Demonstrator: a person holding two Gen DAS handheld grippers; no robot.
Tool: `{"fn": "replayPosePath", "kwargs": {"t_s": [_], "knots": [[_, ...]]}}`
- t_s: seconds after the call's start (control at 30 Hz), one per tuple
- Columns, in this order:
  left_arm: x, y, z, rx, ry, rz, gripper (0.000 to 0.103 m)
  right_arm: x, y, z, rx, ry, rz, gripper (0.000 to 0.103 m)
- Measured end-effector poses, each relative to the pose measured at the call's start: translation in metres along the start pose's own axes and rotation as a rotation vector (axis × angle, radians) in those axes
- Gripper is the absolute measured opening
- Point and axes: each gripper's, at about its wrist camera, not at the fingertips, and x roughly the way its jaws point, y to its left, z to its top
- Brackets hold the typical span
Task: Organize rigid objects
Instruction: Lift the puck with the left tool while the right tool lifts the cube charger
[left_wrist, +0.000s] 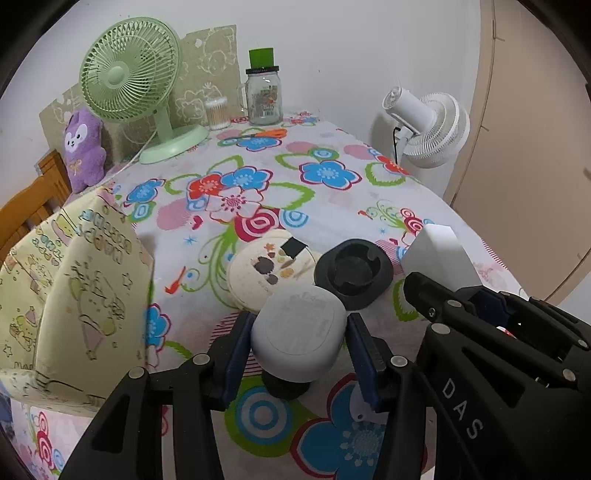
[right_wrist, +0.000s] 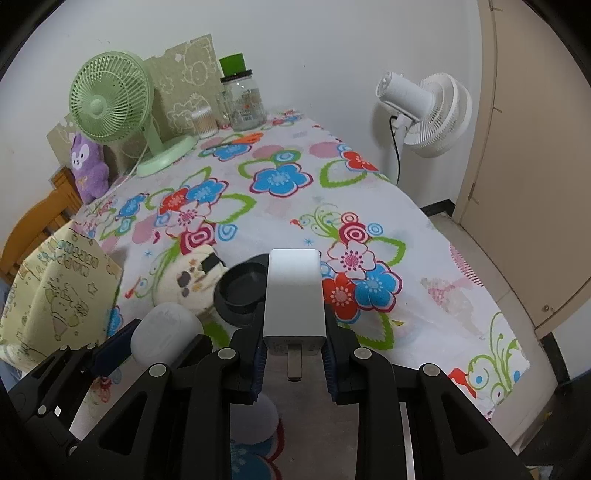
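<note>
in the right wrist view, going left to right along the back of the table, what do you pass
purple plush toy → green desk fan → cotton swab jar → glass jar with green lid → white fan, off the table's right edge

Near edge of the surface (right_wrist: 436, 254) is crowded: fabric bag (left_wrist: 77, 295) blocks the left, round coaster (left_wrist: 266, 273) and black holder (left_wrist: 352, 273) sit just ahead of both grippers. Mid-surface is left open up to the green fan (left_wrist: 129, 81), jar (left_wrist: 263, 94) and swab box (left_wrist: 217, 113) at the back. Right half is unobstructed.
</note>
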Motion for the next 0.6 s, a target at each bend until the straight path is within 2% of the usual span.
{"fn": "replayPosePath", "kwargs": {"t_s": [0.6], "knots": [[-0.038,0.023,0.012,-0.024,-0.035,0.004,0.052,-0.039,0.030,0.014,-0.037,-0.045,-0.005,0.029]]}}
